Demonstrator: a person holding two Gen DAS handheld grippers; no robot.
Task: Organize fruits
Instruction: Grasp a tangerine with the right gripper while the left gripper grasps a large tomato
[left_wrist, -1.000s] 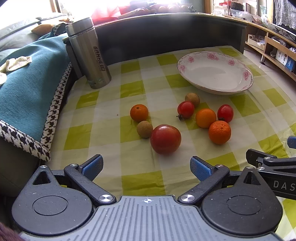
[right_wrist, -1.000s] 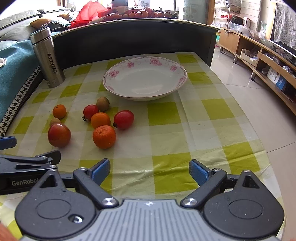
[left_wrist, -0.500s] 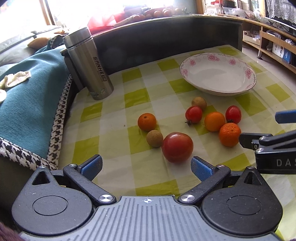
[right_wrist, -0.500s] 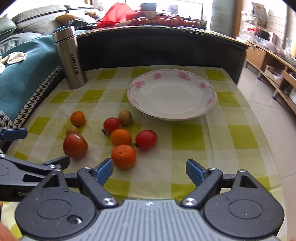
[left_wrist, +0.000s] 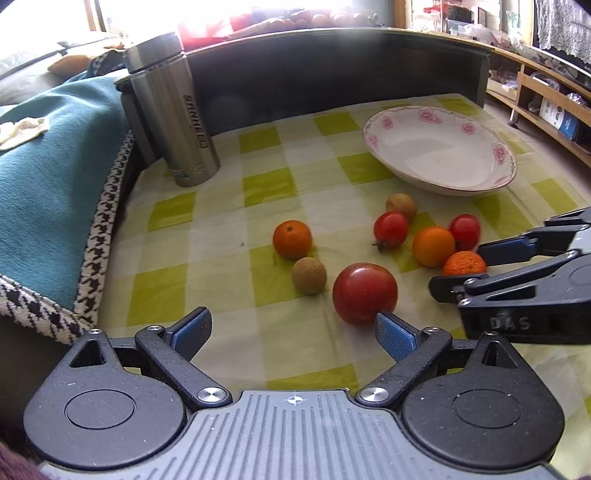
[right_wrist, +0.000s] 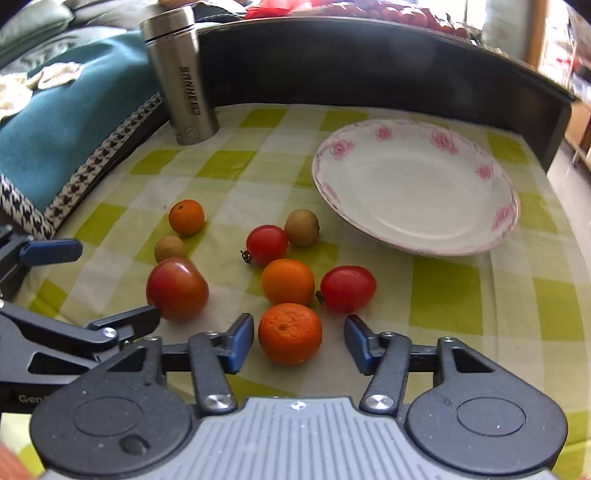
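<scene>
Each gripper, left (left_wrist: 293, 329) and right (right_wrist: 299, 341), was matt black plastic with two round hubs, a ribbed grey plate between them marked by a small white cross, silver screws at the link pivots and blue textured pads (left_wrist: 394, 335) on the fingers. The right one's side read "DAS", the left's "Gen".
</scene>
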